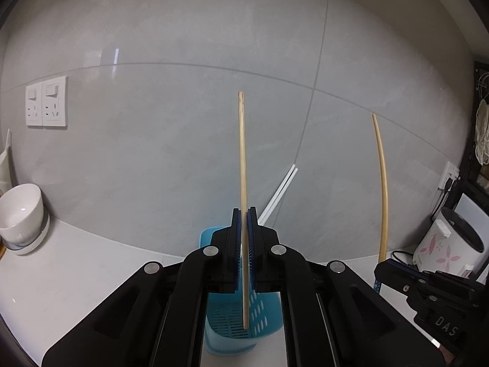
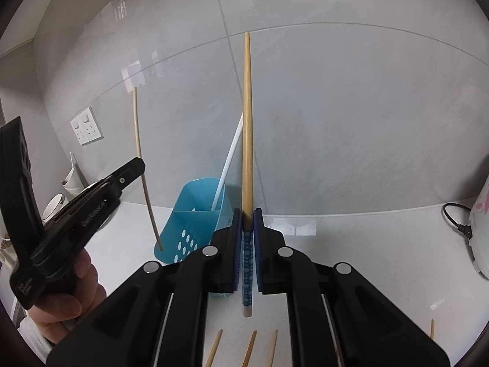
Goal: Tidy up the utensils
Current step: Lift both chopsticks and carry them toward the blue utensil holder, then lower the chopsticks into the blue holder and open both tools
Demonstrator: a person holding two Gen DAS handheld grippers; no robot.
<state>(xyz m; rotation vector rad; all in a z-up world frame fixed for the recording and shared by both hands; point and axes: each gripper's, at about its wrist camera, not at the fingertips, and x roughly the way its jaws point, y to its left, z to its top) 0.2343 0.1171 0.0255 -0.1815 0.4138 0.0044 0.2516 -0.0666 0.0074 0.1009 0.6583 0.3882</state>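
Note:
My left gripper (image 1: pixel 244 214) is shut on a thin bamboo chopstick (image 1: pixel 242 159) held upright, its lower tip above the blue perforated utensil holder (image 1: pixel 238 333). My right gripper (image 2: pixel 248 214) is shut on a thicker wooden chopstick (image 2: pixel 247 128) with a blue dotted end, held upright beside the utensil holder (image 2: pixel 189 229). White chopsticks (image 2: pixel 227 165) lean inside the holder; they also show in the left wrist view (image 1: pixel 279 192). The left gripper (image 2: pixel 134 168) with its chopstick (image 2: pixel 143 177) shows at the left of the right wrist view. The right gripper (image 1: pixel 385 270) shows at the right of the left wrist view.
Several wooden chopsticks (image 2: pixel 249 348) lie on the white counter (image 2: pixel 366 244) under my right gripper. A white bowl (image 1: pixel 20 211) stands at the left, a rice cooker (image 1: pixel 449 244) with a black cord at the right. The grey tiled wall with power sockets (image 1: pixel 45 101) is close behind.

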